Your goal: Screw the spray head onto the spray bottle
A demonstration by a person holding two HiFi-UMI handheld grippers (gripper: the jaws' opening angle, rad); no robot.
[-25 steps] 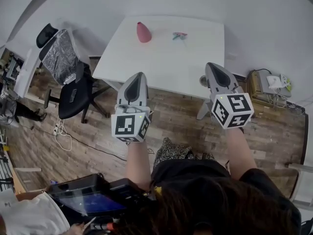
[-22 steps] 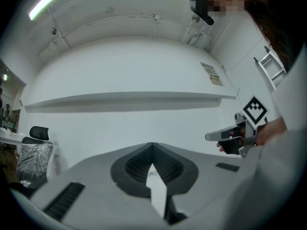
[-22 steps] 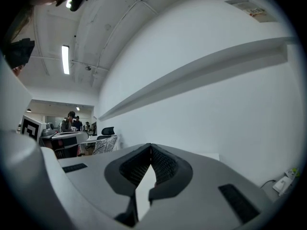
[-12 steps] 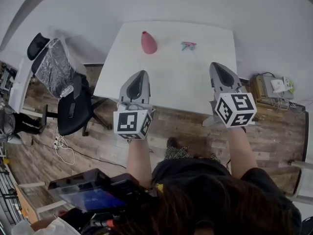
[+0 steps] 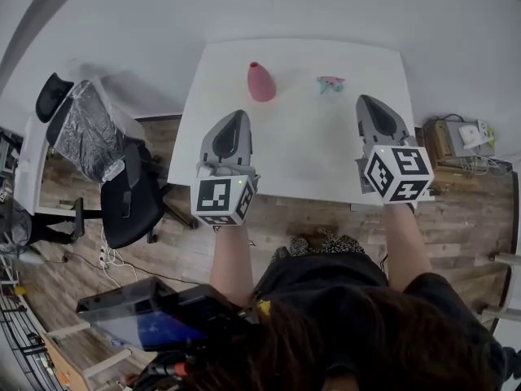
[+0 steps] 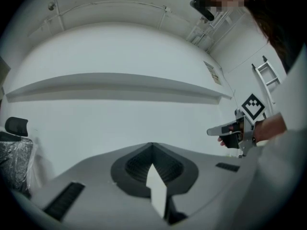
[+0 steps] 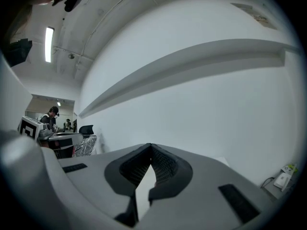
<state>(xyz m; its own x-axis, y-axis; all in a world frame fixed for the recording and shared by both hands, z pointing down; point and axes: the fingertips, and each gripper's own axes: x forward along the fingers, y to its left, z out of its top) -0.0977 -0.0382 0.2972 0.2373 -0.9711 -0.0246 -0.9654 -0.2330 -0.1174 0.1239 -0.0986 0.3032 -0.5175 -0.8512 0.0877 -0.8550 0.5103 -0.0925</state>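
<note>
A pink cone-shaped spray bottle (image 5: pixel 260 82) stands on the far part of the white table (image 5: pixel 301 145). The small teal and pink spray head (image 5: pixel 330 83) lies to its right, apart from it. My left gripper (image 5: pixel 234 119) hovers over the table's near left part, short of the bottle, shut and empty. My right gripper (image 5: pixel 370 103) hangs over the near right part, below and right of the spray head, also shut with nothing in it. In both gripper views the jaws (image 6: pixel 152 145) (image 7: pixel 151 146) point up at a white wall; bottle and spray head are out of sight there.
A black office chair (image 5: pixel 122 194) with a silvery cover stands left of the table. A grey device with cables (image 5: pixel 460 141) sits on the wooden floor at the right. A dark screen (image 5: pixel 138 320) is at the bottom left. People stand by a far desk (image 7: pixel 50 116).
Both grippers have moved forward from over the floor to above the table's near edge. The table, bottle and spray head sit lower and nearer in the head view.
</note>
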